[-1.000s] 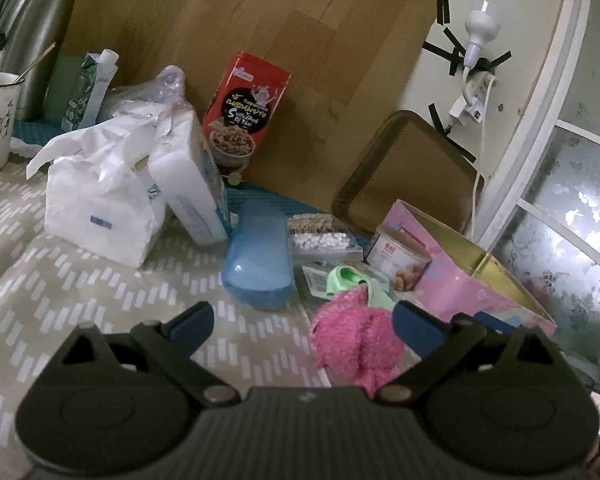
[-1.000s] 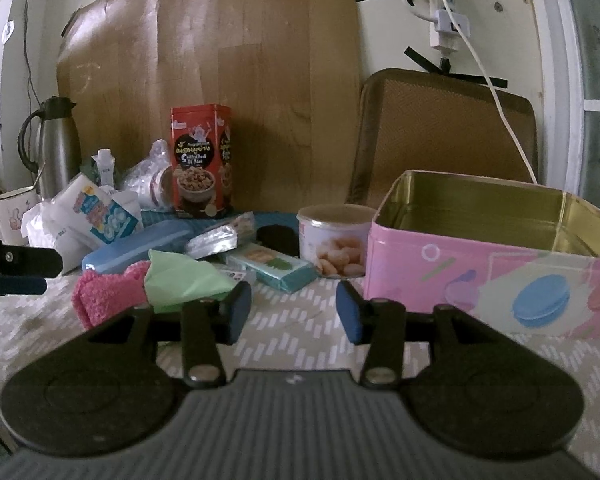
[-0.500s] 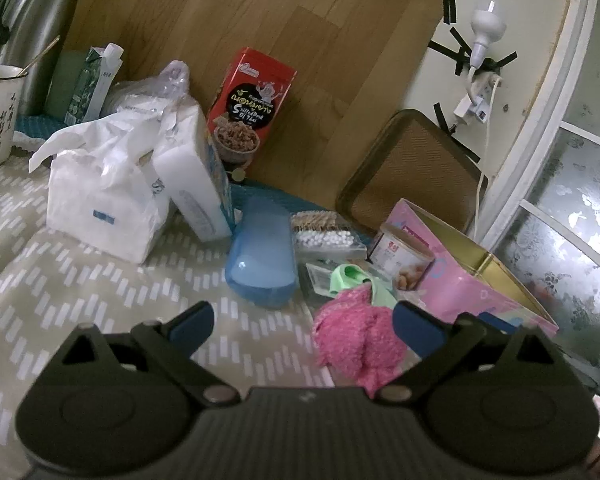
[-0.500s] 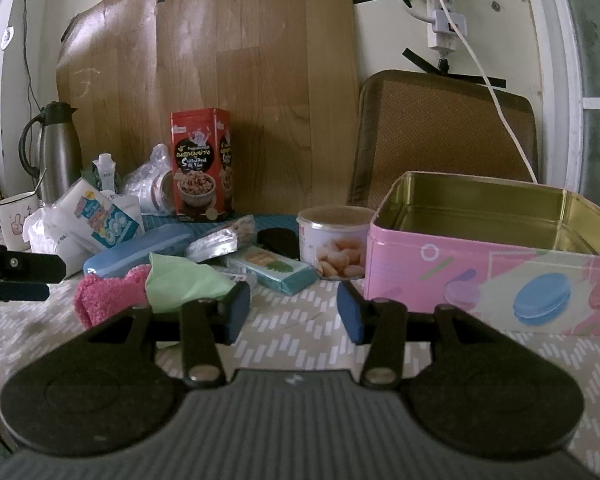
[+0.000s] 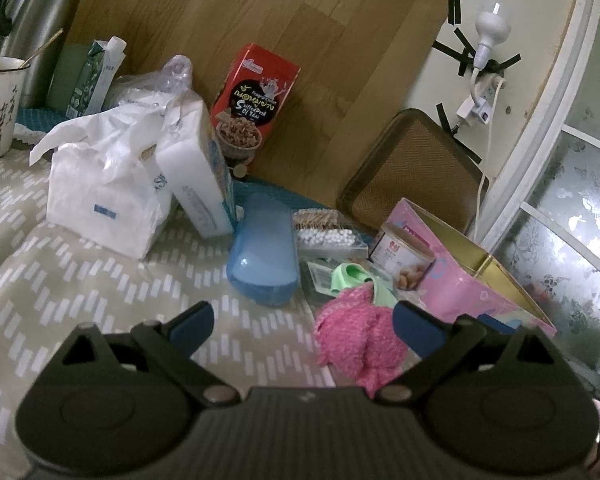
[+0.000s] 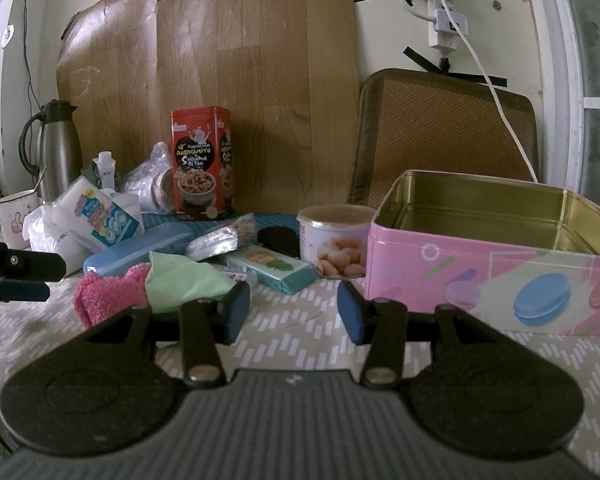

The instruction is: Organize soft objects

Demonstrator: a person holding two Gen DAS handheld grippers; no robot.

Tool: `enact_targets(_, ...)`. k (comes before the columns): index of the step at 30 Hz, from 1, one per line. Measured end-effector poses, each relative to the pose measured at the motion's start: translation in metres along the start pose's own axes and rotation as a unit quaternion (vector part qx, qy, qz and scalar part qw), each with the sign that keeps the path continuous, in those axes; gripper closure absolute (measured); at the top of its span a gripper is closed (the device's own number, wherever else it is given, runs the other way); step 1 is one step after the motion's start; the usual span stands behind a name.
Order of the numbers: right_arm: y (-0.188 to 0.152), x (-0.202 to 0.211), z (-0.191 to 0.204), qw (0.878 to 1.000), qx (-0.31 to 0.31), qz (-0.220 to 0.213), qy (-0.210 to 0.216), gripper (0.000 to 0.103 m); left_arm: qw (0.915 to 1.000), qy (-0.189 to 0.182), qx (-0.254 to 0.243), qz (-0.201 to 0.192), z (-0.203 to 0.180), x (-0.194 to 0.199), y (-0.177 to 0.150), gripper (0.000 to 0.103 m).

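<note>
A fuzzy pink cloth (image 5: 360,336) lies on the patterned tablecloth, just inside the right finger of my open left gripper (image 5: 304,322). It also shows in the right wrist view (image 6: 108,292). A light green cloth (image 6: 184,280) lies partly on it; it peeks out behind the pink one in the left wrist view (image 5: 352,274). An open pink tin box (image 6: 496,256) stands at the right, empty inside. My right gripper (image 6: 294,310) is open and empty, low over the tablecloth between the green cloth and the tin.
A blue glasses case (image 5: 264,248), tissue packs (image 5: 108,192), a red snack box (image 6: 202,168), a cookie tub (image 6: 334,240), a teal packet (image 6: 272,266), cotton swabs (image 5: 328,232), a mug (image 6: 14,220) and a steel kettle (image 6: 56,152) crowd the table's back. A woven cushion (image 6: 444,128) leans on the wall.
The left gripper has drifted slightly nearer the pink cloth. The right gripper has barely moved. Both stay open.
</note>
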State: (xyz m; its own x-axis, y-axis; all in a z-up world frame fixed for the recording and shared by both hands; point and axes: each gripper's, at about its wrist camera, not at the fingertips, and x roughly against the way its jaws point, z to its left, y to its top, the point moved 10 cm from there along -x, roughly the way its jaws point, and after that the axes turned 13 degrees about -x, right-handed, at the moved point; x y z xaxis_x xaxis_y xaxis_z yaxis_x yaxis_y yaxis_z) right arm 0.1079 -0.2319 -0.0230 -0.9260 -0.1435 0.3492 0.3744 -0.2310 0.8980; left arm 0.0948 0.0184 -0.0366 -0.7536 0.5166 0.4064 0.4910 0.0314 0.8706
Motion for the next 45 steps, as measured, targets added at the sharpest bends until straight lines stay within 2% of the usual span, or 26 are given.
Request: enact_targets(45,-0.0012,-0.0007,-0.0006,1.0,-0.003,0.002,0.003,0.052,0.9999,-0.003,0.01,0.006,0.0028,-0.0027,-0.0014,0.003)
